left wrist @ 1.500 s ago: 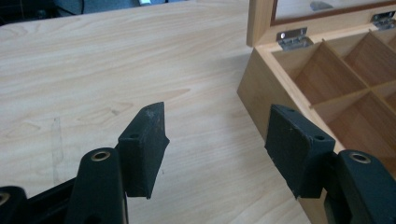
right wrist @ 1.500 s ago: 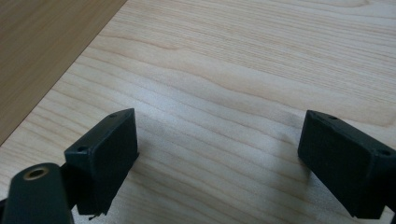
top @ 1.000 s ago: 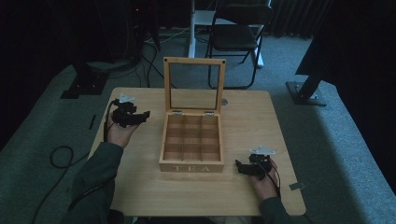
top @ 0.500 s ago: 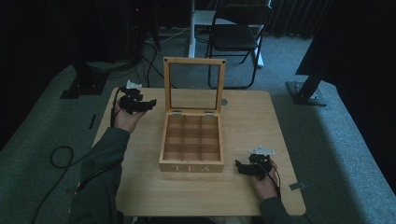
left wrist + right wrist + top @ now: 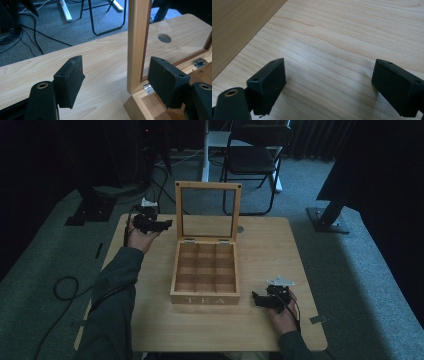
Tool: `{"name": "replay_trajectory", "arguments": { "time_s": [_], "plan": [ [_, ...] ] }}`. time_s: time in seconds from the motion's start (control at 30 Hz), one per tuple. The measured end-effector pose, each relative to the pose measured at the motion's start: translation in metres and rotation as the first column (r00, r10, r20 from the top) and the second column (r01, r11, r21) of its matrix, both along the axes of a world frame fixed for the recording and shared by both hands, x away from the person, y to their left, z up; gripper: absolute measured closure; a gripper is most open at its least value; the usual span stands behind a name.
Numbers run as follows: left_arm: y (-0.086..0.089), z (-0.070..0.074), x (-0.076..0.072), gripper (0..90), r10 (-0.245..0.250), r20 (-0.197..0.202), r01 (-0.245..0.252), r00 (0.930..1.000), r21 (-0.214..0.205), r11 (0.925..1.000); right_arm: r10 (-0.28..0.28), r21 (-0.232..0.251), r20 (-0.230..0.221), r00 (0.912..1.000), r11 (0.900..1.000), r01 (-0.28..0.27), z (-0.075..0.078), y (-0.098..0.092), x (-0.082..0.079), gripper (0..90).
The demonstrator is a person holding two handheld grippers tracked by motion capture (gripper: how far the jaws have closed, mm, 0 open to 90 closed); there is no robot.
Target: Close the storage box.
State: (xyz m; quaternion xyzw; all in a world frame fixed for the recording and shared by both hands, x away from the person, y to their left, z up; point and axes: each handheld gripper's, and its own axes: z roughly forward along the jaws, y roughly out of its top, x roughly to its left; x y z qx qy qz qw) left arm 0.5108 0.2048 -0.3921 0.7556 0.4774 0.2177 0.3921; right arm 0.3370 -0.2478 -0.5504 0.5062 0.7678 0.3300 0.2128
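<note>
pale wood makes up the table (image 5: 260,250) in the high view, and on its middle sits a wooden tea box (image 5: 205,272) with the word "tea" on its front wall. its lid (image 5: 207,212), a wooden frame around a clear pane, stands upright at the far side on two small hinges, and the nine compartments lie bare. the left gripper (image 5: 161,225) is held above the table's far left part, just beside the lid's left edge, pointing toward it. the right gripper (image 5: 257,299) rests low at the near right, close to the box's front right corner, pointing toward the box.

in the left gripper view, the left gripper (image 5: 116,80) has its jaws wide apart; they have just been opening. the lid's upright frame post (image 5: 137,45) rises between them, nearer the right-hand pad, and neither pad presses on it. a metal hinge (image 5: 147,88) shows at the post's foot, and a round hole (image 5: 164,38) in the table lies beyond.

in the right gripper view, the right gripper (image 5: 329,82) stands with its jaws wide apart over bare table grain, nothing between them. a darker wooden wall of the box (image 5: 234,27) fills the upper left corner.
</note>
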Motion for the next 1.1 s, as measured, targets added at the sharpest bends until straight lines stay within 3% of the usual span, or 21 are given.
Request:
{"name": "replay_trajectory", "arguments": {
  "time_s": [0.43, 0.67, 0.9, 1.1],
  "plan": [
    [-0.011, 0.000, 0.021, 29.1, -0.021, -0.028, 0.020, 0.9994, -0.018, 0.9996, 0.001, -0.002, 0.000, 1.0000, 1.0000, -0.001, 0.000, 0.000, 0.000, 11.6],
    [-0.023, 0.004, 0.037, 29.4, -0.043, -0.033, 0.041, 0.9986, -0.058, 0.9975, 0.001, -0.001, 0.000, 1.0000, 1.0000, -0.001, 0.000, 0.000, 0.000, 11.6],
    [-0.039, 0.011, 0.048, 33.0, -0.072, -0.032, 0.070, 0.9969, -0.047, 0.9964, 0.001, -0.001, 0.000, 1.0000, 1.0000, -0.001, 0.000, 0.000, 0.000, 11.6],
    [-0.042, 0.015, 0.054, 38.5, -0.066, -0.038, 0.063, 0.9971, -0.077, 0.9950, 0.001, 0.000, 0.000, 1.0000, 1.0000, -0.001, 0.000, 0.000, 0.000, 11.6]
  ]
}}
